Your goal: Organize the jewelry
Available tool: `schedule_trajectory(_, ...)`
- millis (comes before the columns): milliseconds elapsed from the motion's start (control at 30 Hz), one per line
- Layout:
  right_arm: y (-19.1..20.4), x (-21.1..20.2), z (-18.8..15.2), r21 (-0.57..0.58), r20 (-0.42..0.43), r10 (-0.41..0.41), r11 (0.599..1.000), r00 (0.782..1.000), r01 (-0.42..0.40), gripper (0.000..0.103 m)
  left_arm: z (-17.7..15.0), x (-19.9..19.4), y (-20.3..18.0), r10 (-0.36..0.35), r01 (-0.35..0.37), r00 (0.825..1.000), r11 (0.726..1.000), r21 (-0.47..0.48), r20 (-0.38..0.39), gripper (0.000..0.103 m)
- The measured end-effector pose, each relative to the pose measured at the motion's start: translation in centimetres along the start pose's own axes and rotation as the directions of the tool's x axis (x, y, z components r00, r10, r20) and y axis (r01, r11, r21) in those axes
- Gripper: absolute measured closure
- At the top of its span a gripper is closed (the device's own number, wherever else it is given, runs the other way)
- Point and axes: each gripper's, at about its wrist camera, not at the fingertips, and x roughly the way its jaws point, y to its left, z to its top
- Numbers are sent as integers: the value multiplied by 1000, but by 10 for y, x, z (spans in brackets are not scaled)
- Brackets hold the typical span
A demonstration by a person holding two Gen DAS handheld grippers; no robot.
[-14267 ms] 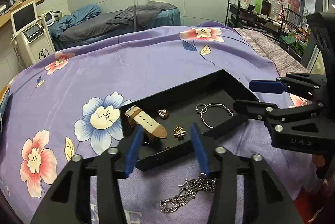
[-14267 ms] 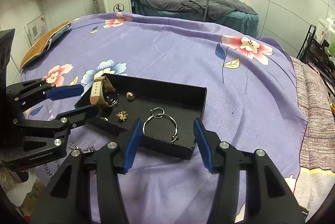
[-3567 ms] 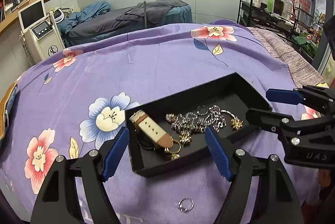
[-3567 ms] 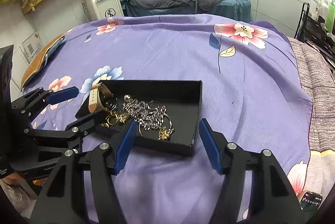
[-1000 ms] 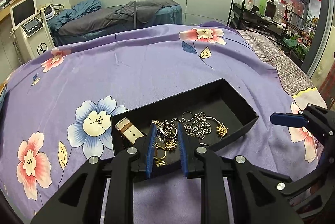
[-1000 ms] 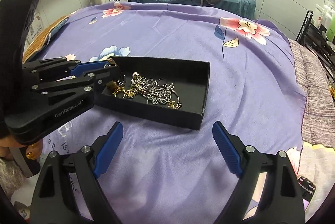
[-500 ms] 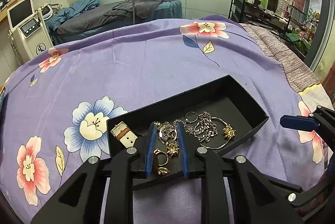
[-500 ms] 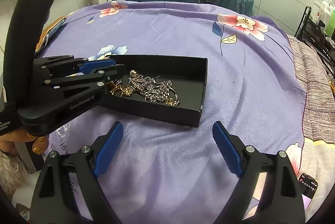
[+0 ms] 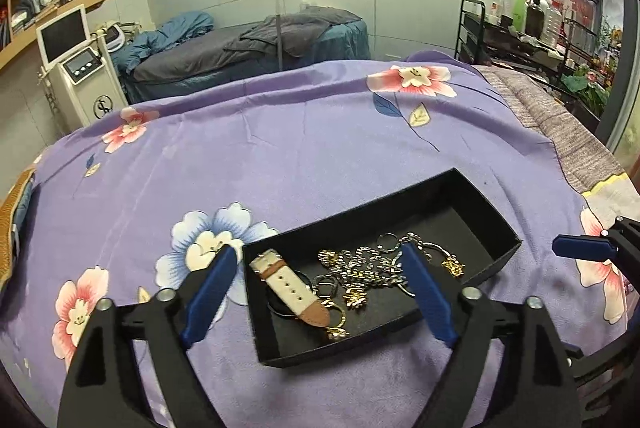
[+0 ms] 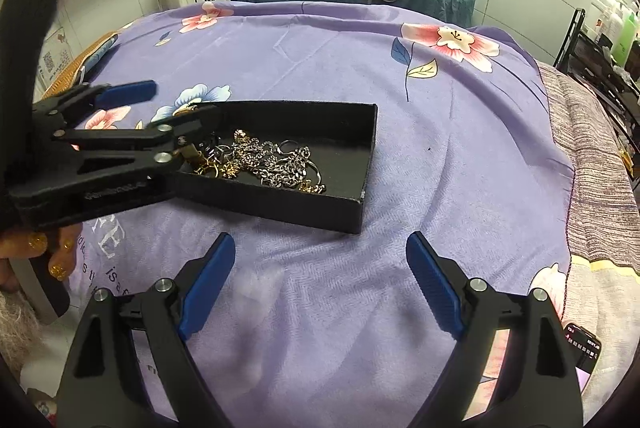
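A black tray (image 9: 360,218) lies on the purple flowered bedspread (image 9: 280,156). It holds a watch with a white and tan strap (image 9: 292,288), a tangled silver chain (image 9: 372,264), rings and small gold charms (image 9: 354,298). My left gripper (image 9: 316,260) hovers over the tray's near left part. Its jaws are opening and stand wide, with nothing pressed between the pads. In the right wrist view the left gripper (image 10: 186,100) reaches over the tray's (image 10: 280,204) left end. My right gripper (image 10: 320,242) is open above bare bedspread in front of the tray, apart from it.
One blue-padded finger of the right gripper (image 9: 580,248) shows at the right edge. A hand with gold nails (image 10: 52,256) holds the left gripper. A phone (image 10: 582,348) lies at the bed's right corner beside a grey striped blanket (image 10: 592,164). A white machine (image 9: 80,76) stands behind.
The left jaws, nearly shut over the tray half a second ago, have spread wide. The left gripper has stayed over the tray. The right gripper has hardly moved.
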Motion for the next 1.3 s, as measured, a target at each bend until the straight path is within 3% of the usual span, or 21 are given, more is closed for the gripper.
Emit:
schedule_trajectory(133,0,1,-1,1,-6,-3,1000,1000,3,16,-3,-9,4,59,-59,998,998,5,11,6)
schedule_trajectory(800,23,4,-5,-104,-36,-56,993,998,52,11,-43,-22,15,95,-96,986,995,2,-134,6)
schedule_trajectory(1100,22,7,-4,-141,-75,-121,984,990,110,11,-53,-18,18,180,-181,966,983,15,-187,6)
schedule_trajectory(1300,21,8,-2,-140,-82,-136,982,987,124,11,-57,-16,18,172,-173,963,985,17,-208,6)
